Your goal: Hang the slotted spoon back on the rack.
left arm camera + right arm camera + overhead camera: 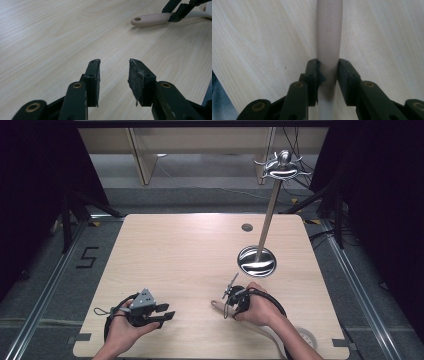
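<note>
Beige utensil handle is lying flat on the table, near the front edge and right of centre. Going left to right: my left gripper is idling at the near left, jaws apart on nothing, well away from it. My right gripper is straddling the handle, which runs straight along the jaws, pads seemingly touching both flanks.

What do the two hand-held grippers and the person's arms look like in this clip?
Both are black, each with two flat jaws on linkage arms with brass-coloured pivots. The left hand-held gripper carries a grey three-cornered plate on top; its pads look frayed. A black cable loops from the right hand-held gripper. Forearms are bare, no sleeves.
</note>
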Motion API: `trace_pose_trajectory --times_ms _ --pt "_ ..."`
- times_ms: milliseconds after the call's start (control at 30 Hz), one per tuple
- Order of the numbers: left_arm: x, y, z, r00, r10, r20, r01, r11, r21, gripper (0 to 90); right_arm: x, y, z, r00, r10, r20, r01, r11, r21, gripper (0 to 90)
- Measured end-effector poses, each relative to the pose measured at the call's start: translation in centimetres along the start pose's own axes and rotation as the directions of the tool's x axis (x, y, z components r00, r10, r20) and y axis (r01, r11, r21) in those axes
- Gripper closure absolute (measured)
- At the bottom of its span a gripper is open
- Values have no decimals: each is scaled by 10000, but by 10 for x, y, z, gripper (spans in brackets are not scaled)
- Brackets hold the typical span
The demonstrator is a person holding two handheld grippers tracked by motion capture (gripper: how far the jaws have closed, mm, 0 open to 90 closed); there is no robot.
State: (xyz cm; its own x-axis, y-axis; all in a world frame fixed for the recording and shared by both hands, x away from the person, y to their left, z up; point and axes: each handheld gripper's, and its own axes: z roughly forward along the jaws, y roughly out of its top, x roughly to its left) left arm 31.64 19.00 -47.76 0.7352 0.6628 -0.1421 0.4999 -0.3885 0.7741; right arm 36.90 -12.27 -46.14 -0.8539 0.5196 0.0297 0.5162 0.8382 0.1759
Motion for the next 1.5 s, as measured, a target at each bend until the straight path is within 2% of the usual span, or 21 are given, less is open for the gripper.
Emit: trace_pose_trajectory --times_ms 67,200,233,367,400,467,600,667,767,800,833,967,1067,1100,1200,1233,1267,1300,1400,1467,1500 --pt "0 0 -1 10000 -15 22 15 9999 155 606 2 -2 -6 9998 215 27 -215 9997 -95 711" --pt "0 0 0 10000 -11 2 11 10000 -1 606 -1 -8 -14 9999 -120 96 128 9959 -900 711" --pt "0 0 0 10000 -60 27 60 10000 44 607 -2 -13 -21 9997 -140 204 168 9892 -1456 711" --pt "-2 -1 1 9996 -276 71 276 9996 -33 607 -5 -23 -32 9987 71 510 41 9767 -2148 712" --pt "0 0 0 9999 116 60 -116 9999 89 607 -4 -25 -36 9977 357 570 -217 9729 -2300 712" --pt "1 0 -1 9998 200 52 -201 9996 175 607 -4 -27 -39 9981 423 450 -294 9660 -2570 712" --pt "-2 -1 1 9996 -279 56 279 9996 -27 606 -6 -36 -52 9955 639 707 -358 9386 -3432 712" --pt "-2 -1 1 9996 -283 46 283 9996 -34 606 -5 -39 -57 9928 1019 636 -722 9293 -3622 712" --pt "-1 -1 0 9998 -216 19 216 9998 27 606 -7 -43 -59 9917 1017 791 -620 9150 -3987 712" --pt "-1 -1 0 9999 -173 0 173 9998 23 606 -7 -45 -59 9871 1264 985 -726 9006 -4285 712" --pt "-1 -1 0 9999 -173 0 173 9998 23 605 -7 -45 -59 9871 1264 985 -726 9006 -4285 712" --pt "-1 -1 0 9999 -107 27 108 9999 -52 604 -8 -52 -66 9800 1728 990 -1054 8719 -4782 713" --pt "-2 -1 1 9995 -298 43 298 9996 -23 604 -9 -55 -71 9805 1689 1003 -995 8672 -4879 713" --pt "-2 -1 1 9996 -293 42 293 9996 -23 604 -9 -57 -74 9746 1879 1216 -953 8402 -5338 713" --pt "-2 -1 1 9996 -294 41 294 9996 -23 604 -11 -59 -79 9756 1872 1144 -988 8407 -5324 713" --pt "-2 -1 1 9996 -290 42 290 9996 -17 604 -11 -61 -82 9712 2049 1213 -1039 8231 -5583 713" --pt "-2 -1 1 9996 -290 42 290 9996 -17 603 -11 -61 -82 9712 2049 1213 -1039 8231 -5583 713" --pt "-1 -1 0 10000 -20 28 20 10000 15 603 -11 -64 -84 9662 2299 1165 -1203 8020 -5851 713" --pt "-1 -1 0 10000 -83 36 83 10000 -32 604 -12 -66 -86 9638 2333 1287 -1103 7892 -6042 713" --pt "-1 -1 0 9998 -215 18 215 9998 34 604 -12 -69 -89 9578 2605 1214 -1300 7693 -6255 713" --pt "-1 -1 0 9998 -221 11 221 9998 21 604 -15 -69 -89 9594 2400 1481 -911 7606 -6428 713"
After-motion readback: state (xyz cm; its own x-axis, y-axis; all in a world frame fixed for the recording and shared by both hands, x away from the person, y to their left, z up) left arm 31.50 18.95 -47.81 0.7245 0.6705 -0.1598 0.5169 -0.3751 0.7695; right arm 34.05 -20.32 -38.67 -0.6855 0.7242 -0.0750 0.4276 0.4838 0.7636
